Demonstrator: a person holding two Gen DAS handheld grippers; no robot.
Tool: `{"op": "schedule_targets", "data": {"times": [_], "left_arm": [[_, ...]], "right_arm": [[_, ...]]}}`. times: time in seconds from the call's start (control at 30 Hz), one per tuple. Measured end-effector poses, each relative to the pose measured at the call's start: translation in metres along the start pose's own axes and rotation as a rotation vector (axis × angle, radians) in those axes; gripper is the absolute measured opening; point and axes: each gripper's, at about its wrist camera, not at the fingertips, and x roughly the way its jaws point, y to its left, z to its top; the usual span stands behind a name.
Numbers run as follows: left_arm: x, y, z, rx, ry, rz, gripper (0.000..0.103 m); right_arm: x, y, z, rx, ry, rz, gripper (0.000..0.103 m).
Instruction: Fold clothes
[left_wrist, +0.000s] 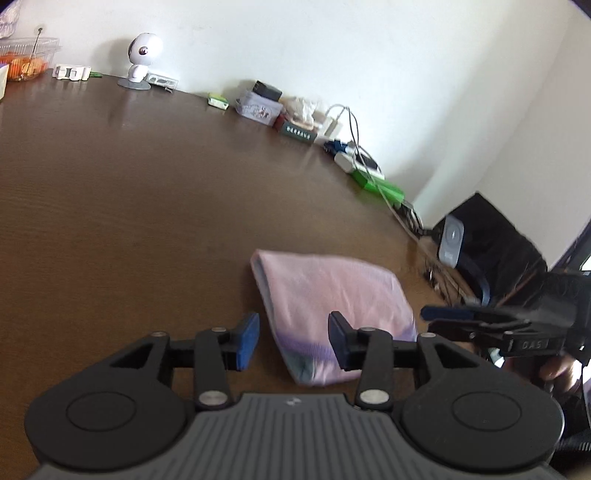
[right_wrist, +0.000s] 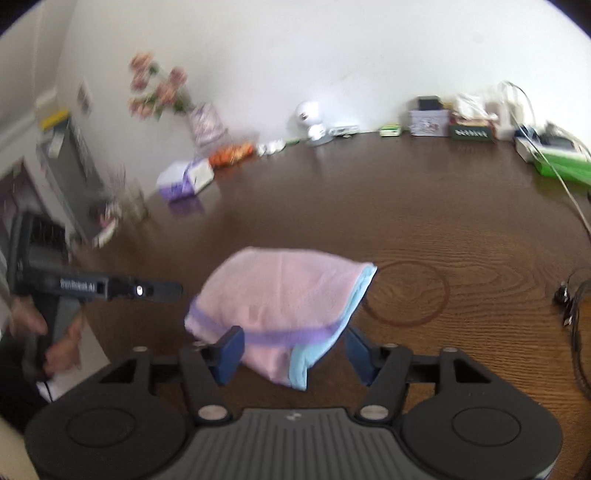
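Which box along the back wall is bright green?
The long flat box at the table's right end, under the white cables. The patterned tin and dark tissue box aren't green.

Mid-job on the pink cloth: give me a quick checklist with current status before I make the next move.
1. Left gripper open, nothing held: ok.
2. Right gripper open, nothing held: ok.
3. Pink cloth lies folded on the brown table: ok.
4. Edges lined up: not ok, the blue layer sticks out at one side.
5. Table around the cloth free of clutter: ok, the odds and ends sit along the wall.
6. Fingers touching the cloth: cannot tell.
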Motion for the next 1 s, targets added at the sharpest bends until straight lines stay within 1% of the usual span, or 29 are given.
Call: {"op": "schedule_targets", "data": {"times": [0.03, 0.07, 0.1, 0.13, 0.17, 0.2, 0.23, 0.27, 0.3, 0.33, 0.37, 0.4, 0.43, 0.47, 0.5, 0.53, 0.57, 0.6, 0.63, 0.67, 0.7, 0.77, 0.83, 0.93, 1.0], "left_arm": [[0.006, -0.001, 0.004, -0.007, -0.002, 0.005, 0.041], [0.012, -0.004, 0.006, -0.006, 0.004, 0.01, 0.041], [0.02, -0.008, 0.007, 0.001, 0.021, 0.019, 0.041], [0.026, -0.012, 0.007, 0.022, 0.048, 0.027, 0.041], [0.029, -0.015, 0.005, 0.049, 0.071, 0.034, 0.04], [0.031, -0.018, 0.004, 0.069, 0.089, 0.04, 0.04], [0.03, -0.017, 0.004, 0.063, 0.091, 0.045, 0.04], [0.028, -0.013, 0.007, 0.035, 0.085, 0.046, 0.04], [0.028, -0.008, 0.012, 0.004, 0.075, 0.042, 0.041], [0.029, -0.003, 0.018, -0.017, 0.061, 0.035, 0.041], [0.032, 0.0, 0.025, -0.031, 0.047, 0.033, 0.041], [0.039, 0.002, 0.033, -0.038, 0.039, 0.034, 0.041], [0.047, 0.002, 0.04, -0.039, 0.035, 0.037, 0.041], [0.055, 0.001, 0.047, -0.036, 0.041, 0.042, 0.04], [0.064, -0.001, 0.052, -0.029, 0.066, 0.044, 0.038], [0.073, -0.003, 0.057, -0.022, 0.089, 0.047, 0.037], [0.079, -0.005, 0.059, -0.015, 0.106, 0.052, 0.031], [0.083, -0.006, 0.06, -0.011, 0.117, 0.063, 0.019], [0.086, -0.006, 0.059, -0.011, 0.119, 0.065, 0.013], [0.087, -0.005, 0.059, -0.023, 0.113, 0.065, 0.006], [0.087, -0.003, 0.058, -0.039, 0.103, 0.067, 0.002], [0.086, 0.0, 0.056, -0.069, 0.083, 0.07, 0.002], [0.085, 0.001, 0.054, -0.083, 0.078, 0.076, 0.002], [0.085, 0.001, 0.049, -0.095, 0.073, 0.083, 0.003], [0.082, 0.002, 0.049, -0.096, 0.086, 0.074, 0.007]], "right_arm": [[0.004, -0.007, 0.003, 0.054, -0.01, 0.003, 0.059], [0.011, -0.012, 0.004, 0.089, -0.009, -0.003, 0.051], [0.018, -0.013, 0.004, 0.095, 0.005, -0.011, 0.04], [0.025, -0.014, 0.003, 0.1, 0.02, -0.018, 0.015], [0.029, -0.013, 0.002, 0.106, 0.036, -0.021, 0.007], [0.032, -0.013, 0.0, 0.111, 0.051, -0.023, 0.007], [0.028, -0.012, 0.001, 0.105, 0.051, -0.024, 0.007], [0.024, -0.011, 0.002, 0.1, 0.052, -0.024, 0.011], [0.02, -0.011, 0.003, 0.096, 0.05, -0.024, 0.014], [0.014, -0.014, 0.007, 0.107, 0.034, -0.022, 0.024], [0.01, -0.017, 0.013, 0.12, 0.011, -0.022, 0.048], [0.009, -0.02, 0.019, 0.131, -0.017, -0.024, 0.059], [0.012, -0.024, 0.026, 0.143, -0.039, -0.038, 0.061], [0.019, -0.027, 0.034, 0.151, -0.038, -0.06, 0.059], [0.028, -0.032, 0.04, 0.163, -0.029, -0.08, 0.057], [0.038, -0.036, 0.047, 0.174, -0.018, -0.098, 0.048], [0.049, -0.04, 0.051, 0.186, 0.01, -0.098, 0.035], [0.06, -0.043, 0.055, 0.195, 0.038, -0.099, 0.03], [0.069, -0.043, 0.056, 0.194, 0.063, -0.102, 0.023], [0.073, -0.042, 0.054, 0.185, 0.07, -0.102, 0.012], [0.077, -0.04, 0.053, 0.178, 0.076, -0.104, 0.007], [0.075, -0.037, 0.048, 0.187, 0.049, -0.127, 0.002], [0.069, -0.035, 0.042, 0.192, 0.02, -0.164, 0.001], [0.065, -0.032, 0.036, 0.192, 0.004, -0.208, 0.0], [0.061, -0.028, 0.034, 0.157, -0.013, -0.234, 0.0]]}}
